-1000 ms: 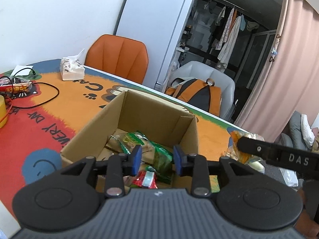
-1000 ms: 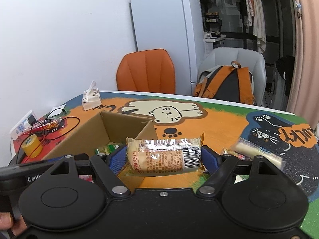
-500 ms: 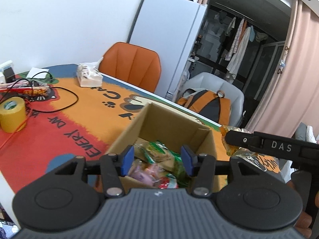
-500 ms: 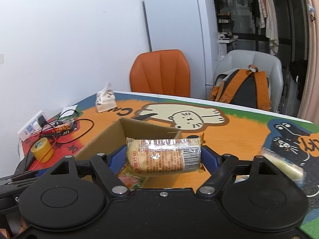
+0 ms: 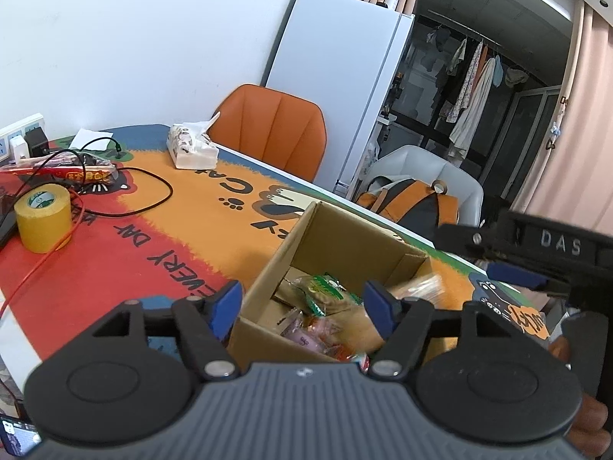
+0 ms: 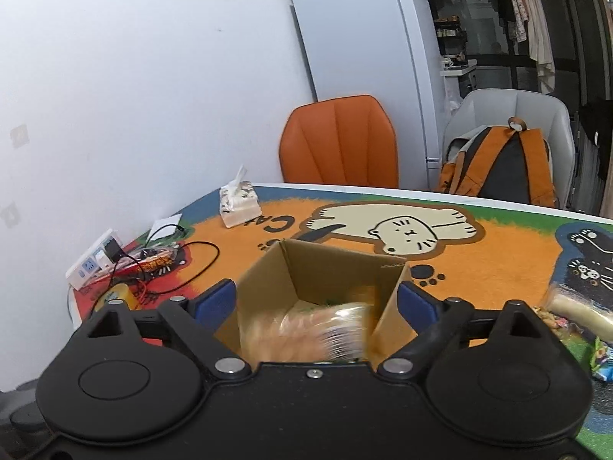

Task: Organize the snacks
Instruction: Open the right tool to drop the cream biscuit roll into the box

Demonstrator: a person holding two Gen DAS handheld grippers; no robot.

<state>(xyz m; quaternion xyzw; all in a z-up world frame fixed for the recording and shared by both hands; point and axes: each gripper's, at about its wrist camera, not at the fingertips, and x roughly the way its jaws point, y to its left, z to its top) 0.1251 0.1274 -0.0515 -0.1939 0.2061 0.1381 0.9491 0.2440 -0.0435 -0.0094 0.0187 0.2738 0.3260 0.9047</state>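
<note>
An open cardboard box (image 5: 345, 237) stands on the cartoon-cat table mat and holds several wrapped snacks (image 5: 325, 295). My left gripper (image 5: 302, 301) hovers over the box's near corner, its jaws opening with nothing between them. My right gripper (image 6: 314, 301) is above the same box (image 6: 337, 264), jaws opening. A tan wrapped snack roll (image 6: 314, 329) is a blur below its pads, loose and dropping into the box. That roll (image 5: 417, 285) also shows blurred in the left wrist view, under the right gripper (image 5: 494, 257).
A pale snack packet (image 6: 574, 306) and small wrappers (image 6: 601, 356) lie on the mat to the right of the box. To the left are a yellow tape roll (image 5: 44, 216), cables, a power strip (image 6: 92, 264) and a tissue pack (image 5: 191, 149). An orange chair (image 5: 272, 130) stands behind the table.
The right gripper's jaws spread and let go of the snack roll, which now falls blurred toward the box. The left gripper's jaws widened from nearly closed, and it drew back from the box.
</note>
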